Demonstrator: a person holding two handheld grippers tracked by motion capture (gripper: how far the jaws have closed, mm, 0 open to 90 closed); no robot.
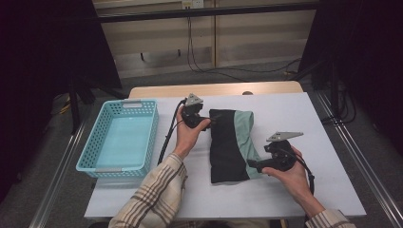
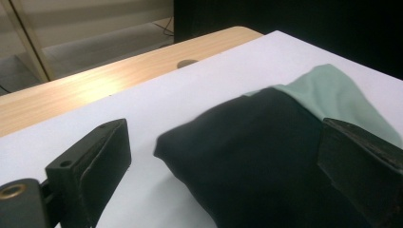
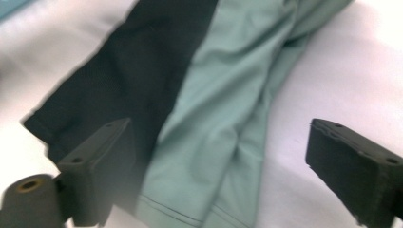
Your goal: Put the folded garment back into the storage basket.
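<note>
Now folded garment (image 1: 231,145) between 2 parted hand-held grippers, touching neither

Readable markings: none found.
No text, label, brand, number or sign could be read on anything in the high view or either gripper view.
</note>
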